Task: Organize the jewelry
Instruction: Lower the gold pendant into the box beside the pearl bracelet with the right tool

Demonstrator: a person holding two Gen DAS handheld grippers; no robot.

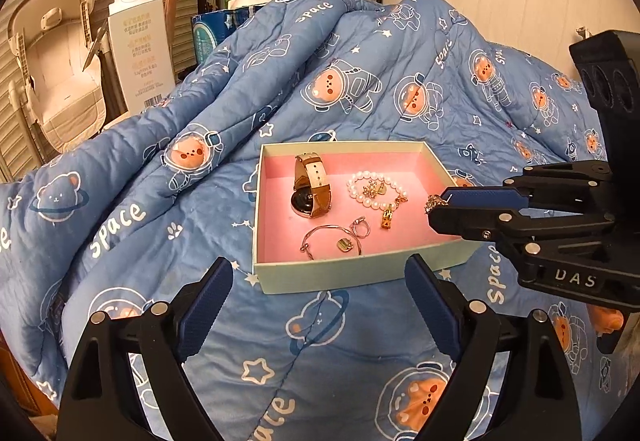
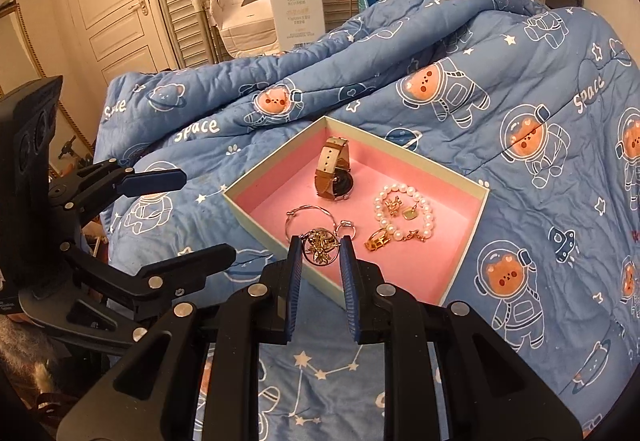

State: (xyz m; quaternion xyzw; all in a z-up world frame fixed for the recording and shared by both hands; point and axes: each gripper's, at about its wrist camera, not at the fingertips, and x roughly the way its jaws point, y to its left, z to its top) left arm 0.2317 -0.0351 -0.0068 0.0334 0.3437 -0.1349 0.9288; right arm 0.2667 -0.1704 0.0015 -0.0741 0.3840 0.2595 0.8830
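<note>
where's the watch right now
In the left wrist view the watch lies in the back left part of the pink-lined box, left of the pearl bracelet and behind the thin bangle.

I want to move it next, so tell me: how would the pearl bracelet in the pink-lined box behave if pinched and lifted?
The pearl bracelet would probably go floppy, being separate strung beads. Its round, glossy pearls may slip between pads. The gold charm hanging off it would likely swing.
</note>
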